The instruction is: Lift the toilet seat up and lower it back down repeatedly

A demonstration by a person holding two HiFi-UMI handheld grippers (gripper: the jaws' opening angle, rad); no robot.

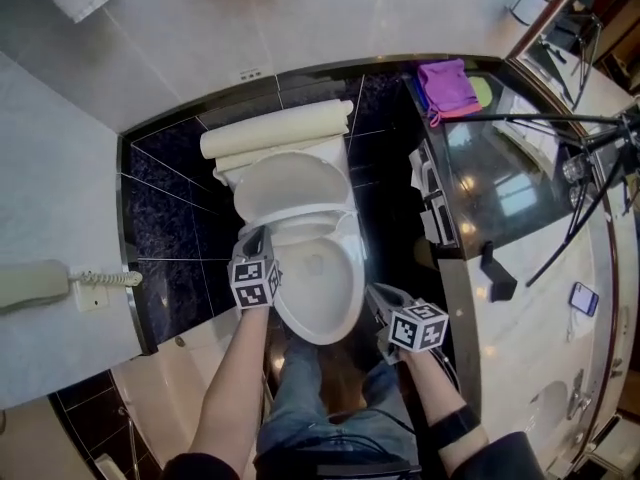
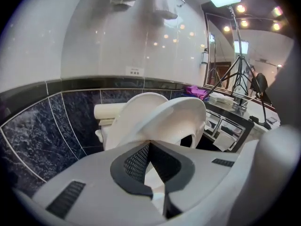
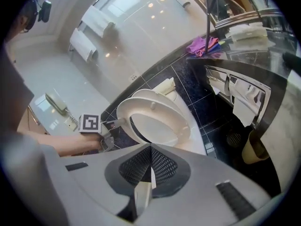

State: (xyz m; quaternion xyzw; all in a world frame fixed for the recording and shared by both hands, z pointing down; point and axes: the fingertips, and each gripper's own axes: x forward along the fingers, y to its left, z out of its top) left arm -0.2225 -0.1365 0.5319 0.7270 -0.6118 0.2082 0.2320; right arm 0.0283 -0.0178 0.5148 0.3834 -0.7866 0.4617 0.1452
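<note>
The white toilet point(image 1: 325, 283) stands against a dark tiled wall, its lid point(image 1: 285, 180) leaning back on the tank point(image 1: 275, 131). The toilet seat point(image 1: 305, 215) is tilted up, roughly halfway between the bowl and the lid. My left gripper point(image 1: 257, 253) is shut on the seat's left rim. In the left gripper view the seat point(image 2: 183, 114) rises from the left gripper point(image 2: 149, 145). The right gripper view shows the raised seat point(image 3: 157, 102) with the left gripper point(image 3: 113, 125) clamped on its edge. My right gripper point(image 1: 378, 294) hangs right of the bowl, shut and holding nothing, clear of the seat point(image 3: 151, 154).
A dark glass counter point(image 1: 470, 198) runs along the right with a purple cloth point(image 1: 447, 86), a tripod point(image 1: 560, 118) and a phone point(image 1: 584, 298). A wall telephone point(image 1: 35, 283) hangs at the left. The person's legs point(image 1: 310, 398) stand before the bowl. A bin point(image 3: 256, 149) sits under the counter.
</note>
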